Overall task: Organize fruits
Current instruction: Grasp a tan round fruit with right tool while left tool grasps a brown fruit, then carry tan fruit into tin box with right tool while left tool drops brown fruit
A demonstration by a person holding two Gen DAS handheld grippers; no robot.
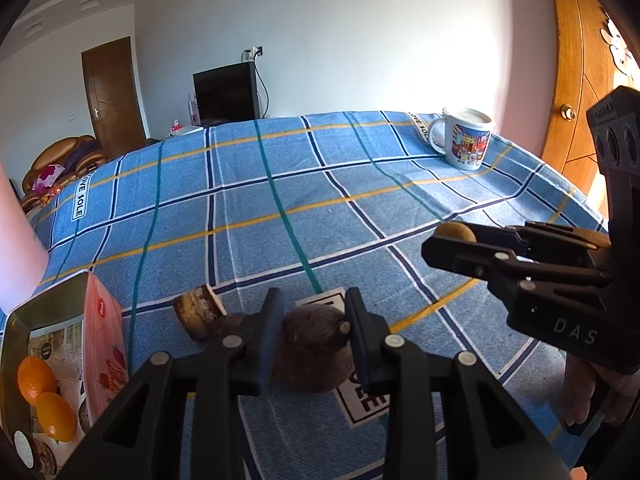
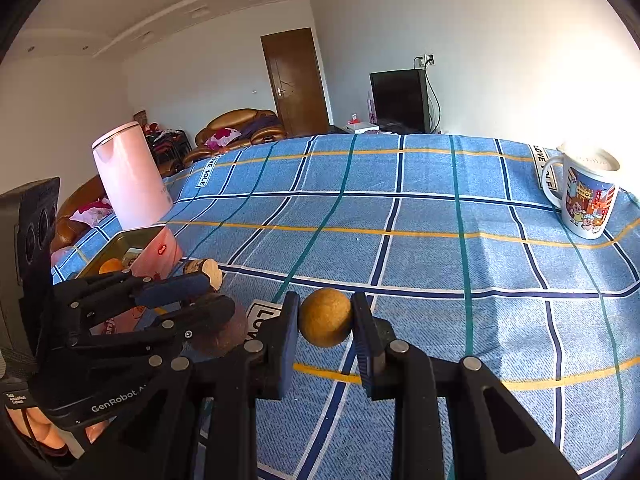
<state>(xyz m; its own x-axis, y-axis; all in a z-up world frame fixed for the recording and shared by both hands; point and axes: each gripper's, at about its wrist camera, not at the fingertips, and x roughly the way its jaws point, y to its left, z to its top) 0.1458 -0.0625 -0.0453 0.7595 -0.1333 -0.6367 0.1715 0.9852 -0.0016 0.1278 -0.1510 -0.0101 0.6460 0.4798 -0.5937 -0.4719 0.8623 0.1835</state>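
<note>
My left gripper [image 1: 314,334] is shut on a dark brown round fruit [image 1: 314,348] low over the blue checked cloth; it also shows in the right wrist view [image 2: 200,300]. My right gripper [image 2: 325,318] is shut on a tan round fruit [image 2: 325,317], held just above the cloth; in the left wrist view the gripper [image 1: 452,240] shows at the right with the fruit's tip [image 1: 456,231] peeking out. A cut brown root piece [image 1: 198,312] lies on the cloth left of the left gripper. A metal tin [image 1: 24,320] at the left holds two oranges [image 1: 36,378].
A printed mug [image 2: 584,196] stands at the far right of the table. A pink kettle [image 2: 130,178] stands at the far left behind the tin [image 2: 132,240]. A pink packet [image 1: 106,340] leans in the tin. A sofa, door and television lie beyond the table.
</note>
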